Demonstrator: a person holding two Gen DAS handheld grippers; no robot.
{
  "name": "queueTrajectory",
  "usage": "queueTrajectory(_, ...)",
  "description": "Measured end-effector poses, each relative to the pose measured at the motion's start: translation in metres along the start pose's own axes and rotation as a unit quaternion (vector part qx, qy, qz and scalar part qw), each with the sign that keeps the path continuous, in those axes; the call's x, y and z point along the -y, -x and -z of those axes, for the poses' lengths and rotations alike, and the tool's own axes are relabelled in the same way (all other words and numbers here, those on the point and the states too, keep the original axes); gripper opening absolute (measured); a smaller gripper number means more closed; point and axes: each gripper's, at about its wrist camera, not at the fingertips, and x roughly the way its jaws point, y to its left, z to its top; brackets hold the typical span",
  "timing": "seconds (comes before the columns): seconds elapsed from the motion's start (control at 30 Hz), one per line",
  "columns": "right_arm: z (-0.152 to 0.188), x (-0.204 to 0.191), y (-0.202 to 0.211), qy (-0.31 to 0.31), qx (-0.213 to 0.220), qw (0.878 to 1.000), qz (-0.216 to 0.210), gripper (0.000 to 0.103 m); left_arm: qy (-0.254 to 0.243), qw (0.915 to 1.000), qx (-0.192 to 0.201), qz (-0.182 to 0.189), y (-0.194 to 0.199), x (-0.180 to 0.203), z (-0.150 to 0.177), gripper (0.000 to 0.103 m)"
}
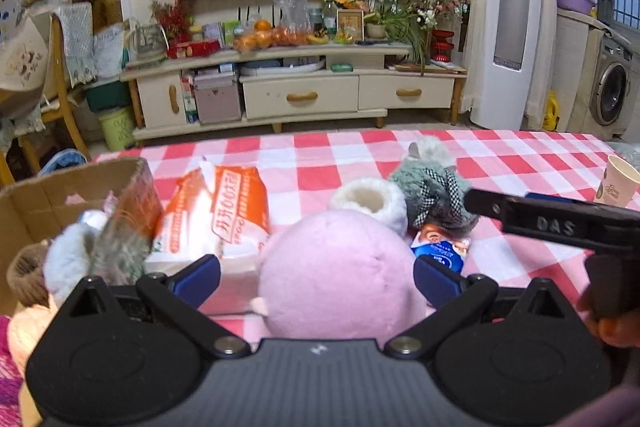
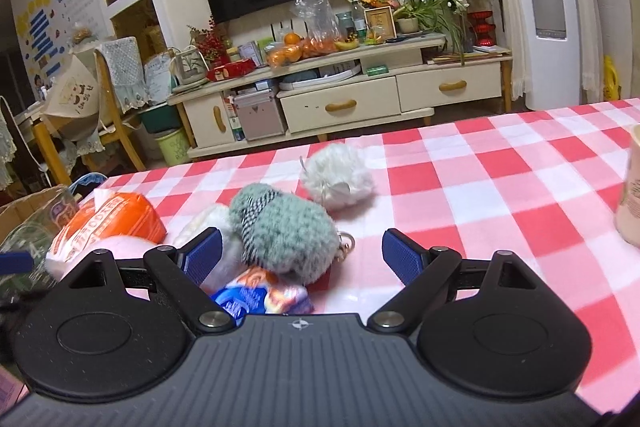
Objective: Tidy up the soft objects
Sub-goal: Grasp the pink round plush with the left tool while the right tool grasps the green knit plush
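Left gripper (image 1: 316,281): jaws wide, flanking the pink plush (image 1: 340,275) on the table (image 1: 500,155). Right gripper (image 2: 302,257): jaws wide, grey-green plush (image 2: 286,231) between them.

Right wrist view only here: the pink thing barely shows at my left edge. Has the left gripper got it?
Observer: Not gripped. The left gripper is open, with the pink plush toy between its fingers; a gap shows beside the left one.
Operator: Anything in the box?
Observer: The cardboard box seems to hold a fluffy grey-blue toy, with something brown and fuzzy beside it.
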Motion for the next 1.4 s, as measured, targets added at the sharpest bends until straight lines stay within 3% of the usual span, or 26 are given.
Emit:
queueTrajectory(0.4,-0.010,0.026,-0.046,-0.063,-0.041,0.996,-0.054,0.103,0.087,0.9934,-0.063,0.041,-0.038,-0.010,0.002,0.102)
queueTrajectory(0.6,-0.012,0.030,-0.055,-0.071,-0.054,0.993,-0.077,0.103,0.112,0.9905,-0.062,0.049,-0.043,-0.013,0.003,0.102)
queueTrajectory(0.67,-0.012,0.029,-0.055,-0.068,-0.054,0.993,-0.082,0.098,0.116,0.9902,-0.061,0.050,-0.044,-0.013,0.003,0.099)
queueTrajectory(0.7,-0.012,0.028,-0.055,-0.061,-0.054,0.994,-0.079,0.085,0.116,0.9902,-0.060,0.049,-0.044,-0.013,0.003,0.098)
queueTrajectory(0.73,-0.012,0.027,-0.055,-0.057,-0.054,0.994,-0.080,0.078,0.115,0.9905,-0.059,0.049,-0.044,-0.012,0.003,0.096)
queueTrajectory(0.83,-0.012,0.026,-0.050,-0.049,-0.050,0.994,-0.082,0.069,0.108,0.9916,-0.055,0.046,-0.043,-0.009,0.002,0.093)
queueTrajectory(1.03,-0.012,0.024,-0.042,-0.025,-0.041,0.997,-0.066,0.063,0.104,0.9925,-0.050,0.042,-0.038,-0.008,0.004,0.089)
queueTrajectory(1.4,-0.011,0.033,-0.014,-0.027,-0.019,0.998,-0.062,0.062,0.103,0.9923,-0.033,0.059,-0.017,-0.013,0.007,0.088)
